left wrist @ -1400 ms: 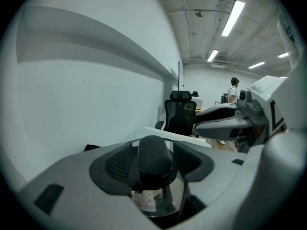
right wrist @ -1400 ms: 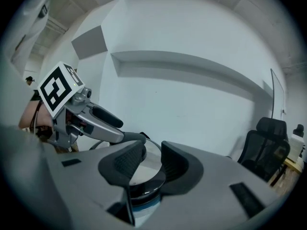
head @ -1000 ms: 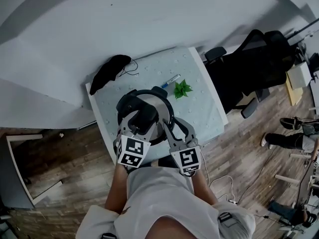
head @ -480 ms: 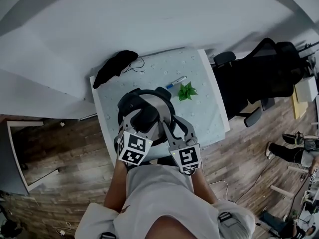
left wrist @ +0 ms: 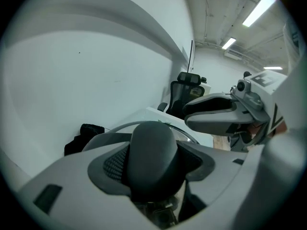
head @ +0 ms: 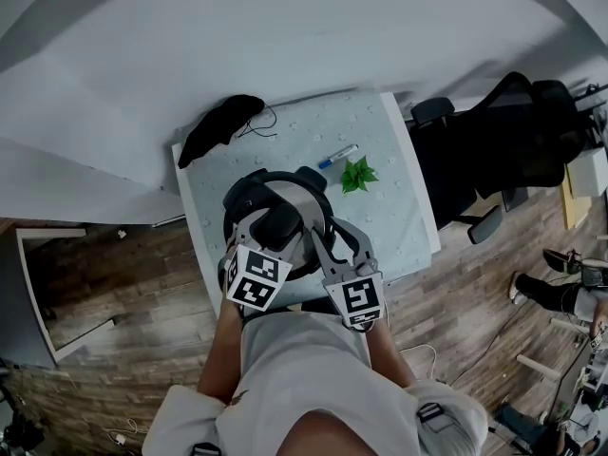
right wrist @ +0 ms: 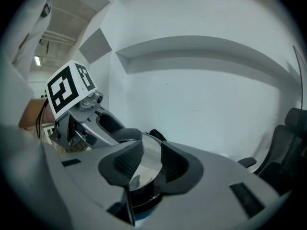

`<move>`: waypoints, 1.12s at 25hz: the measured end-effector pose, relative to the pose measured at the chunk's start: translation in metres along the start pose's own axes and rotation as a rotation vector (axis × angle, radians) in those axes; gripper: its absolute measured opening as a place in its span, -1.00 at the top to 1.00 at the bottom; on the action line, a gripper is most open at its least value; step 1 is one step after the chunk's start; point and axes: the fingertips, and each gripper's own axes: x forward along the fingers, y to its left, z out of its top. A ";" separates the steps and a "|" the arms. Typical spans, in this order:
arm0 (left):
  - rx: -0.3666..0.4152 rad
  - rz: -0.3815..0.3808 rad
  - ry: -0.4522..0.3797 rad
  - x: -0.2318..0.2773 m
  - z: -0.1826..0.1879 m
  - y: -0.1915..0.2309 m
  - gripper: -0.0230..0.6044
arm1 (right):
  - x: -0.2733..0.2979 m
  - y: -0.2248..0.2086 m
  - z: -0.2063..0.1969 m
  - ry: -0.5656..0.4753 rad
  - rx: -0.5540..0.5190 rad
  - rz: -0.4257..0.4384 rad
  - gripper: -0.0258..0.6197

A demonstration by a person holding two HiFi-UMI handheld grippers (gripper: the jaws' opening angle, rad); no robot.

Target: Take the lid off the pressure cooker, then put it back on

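Note:
The pressure cooker (head: 296,194) stands on the small table (head: 394,218) with its steel lid (right wrist: 146,159) on it. The lid's black handle (left wrist: 152,153) rises at the near side. My left gripper (head: 273,226) comes down over that handle, and its jaws are shut on it from both sides (left wrist: 152,169). My right gripper (head: 321,238) is beside it at the cooker's near right rim. Its pads stand a little apart over the shiny lid (right wrist: 149,164), pressing on nothing that I can see. Each gripper shows in the other's view: the right gripper (left wrist: 216,115) and the left gripper (right wrist: 106,126).
A black cloth (head: 220,127) with a thin cord lies at the table's far left corner. A marker pen (head: 338,156) and a small green plant sprig (head: 357,174) lie right of the cooker. Black office chairs (head: 494,150) stand close to the table's right side; a white wall is behind.
Both grippers stay at the cooker with the lid on. The left gripper's marker cube has tipped slightly; the head view has drifted a little.

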 end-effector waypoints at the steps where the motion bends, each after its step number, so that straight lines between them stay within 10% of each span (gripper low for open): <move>1: -0.004 -0.004 0.002 0.000 0.000 0.000 0.02 | 0.001 0.000 0.000 0.001 0.000 0.001 0.53; 28: 0.124 -0.165 0.037 0.001 -0.001 -0.005 0.05 | 0.005 0.003 0.002 0.011 -0.008 -0.025 0.53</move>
